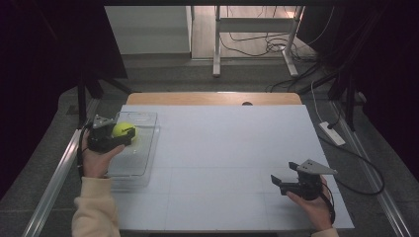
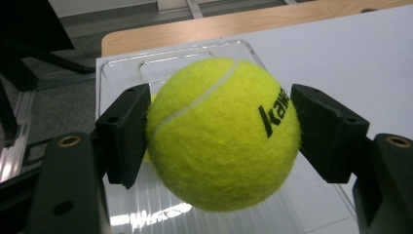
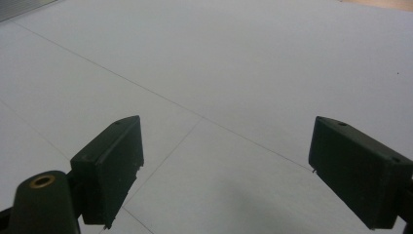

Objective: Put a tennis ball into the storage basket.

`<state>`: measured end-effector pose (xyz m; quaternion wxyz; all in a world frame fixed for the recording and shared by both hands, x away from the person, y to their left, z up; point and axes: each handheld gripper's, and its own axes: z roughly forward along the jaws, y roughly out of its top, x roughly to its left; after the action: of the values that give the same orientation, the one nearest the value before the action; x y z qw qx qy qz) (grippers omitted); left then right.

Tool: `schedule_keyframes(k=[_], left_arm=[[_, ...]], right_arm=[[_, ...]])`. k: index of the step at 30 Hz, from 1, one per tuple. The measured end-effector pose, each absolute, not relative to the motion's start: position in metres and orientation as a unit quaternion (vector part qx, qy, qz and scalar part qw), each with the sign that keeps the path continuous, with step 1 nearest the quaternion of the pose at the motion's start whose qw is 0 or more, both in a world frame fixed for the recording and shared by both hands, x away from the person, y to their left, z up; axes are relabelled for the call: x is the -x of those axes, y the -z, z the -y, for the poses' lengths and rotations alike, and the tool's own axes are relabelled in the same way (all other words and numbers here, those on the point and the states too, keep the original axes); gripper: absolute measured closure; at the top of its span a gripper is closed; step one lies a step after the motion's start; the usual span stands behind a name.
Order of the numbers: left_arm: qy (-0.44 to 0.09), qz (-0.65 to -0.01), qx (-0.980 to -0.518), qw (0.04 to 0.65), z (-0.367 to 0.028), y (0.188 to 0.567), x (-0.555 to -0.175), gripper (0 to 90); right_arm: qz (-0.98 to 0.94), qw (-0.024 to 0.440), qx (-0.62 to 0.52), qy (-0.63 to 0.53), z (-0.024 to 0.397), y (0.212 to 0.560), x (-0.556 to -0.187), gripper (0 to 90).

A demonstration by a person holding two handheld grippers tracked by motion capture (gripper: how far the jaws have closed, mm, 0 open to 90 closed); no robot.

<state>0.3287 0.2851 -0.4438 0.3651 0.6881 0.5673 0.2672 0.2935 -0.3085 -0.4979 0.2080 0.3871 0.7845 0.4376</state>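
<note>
1. Ball [image 1: 123,130]: a bright yellow-green tennis ball sat clamped between the left tongs [image 1: 121,134], held above a clear plastic tray [image 1: 143,148] at the left side of the tabletop [image 1: 222,148].
2. In the left gripper view, the ball [image 2: 221,134] was pressed on both sides by the black pads [image 2: 124,131], one on its left flank and one on its right. A white seam curved across its top, and black lettering, partly cut off by the right pad, showed on its right side.
3. Behind and beneath the ball in that view lay the tray [image 2: 126,68], empty where visible, with a raised rim and rounded corners. Whether the ball touched the tray floor could not be told.
4. The left hand [image 1: 96,158], in a cream sleeve, gripped the left tongs from below, near the tray's left edge.
5. The right tongs [image 1: 277,181] rested low over the near right part of the tabletop, well apart from the tray, held by the right hand [image 1: 314,205].
6. In the right gripper view, the right tongs [image 3: 226,170] stood wide apart with nothing between them, above bare white surface crossed by thin lines.
7. Beyond the white sheet, a strip of wood edged the tabletop's far side.
</note>
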Motion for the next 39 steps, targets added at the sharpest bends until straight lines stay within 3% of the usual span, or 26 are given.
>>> schedule_keyframes(k=[39], left_arm=[[-0.235,-0.605,-0.706,0.282,-0.297,0.465,-0.336,27.0]], right_arm=[[-0.787,0.208,-0.386,-0.435,0.308,0.499,-0.294,12.6]])
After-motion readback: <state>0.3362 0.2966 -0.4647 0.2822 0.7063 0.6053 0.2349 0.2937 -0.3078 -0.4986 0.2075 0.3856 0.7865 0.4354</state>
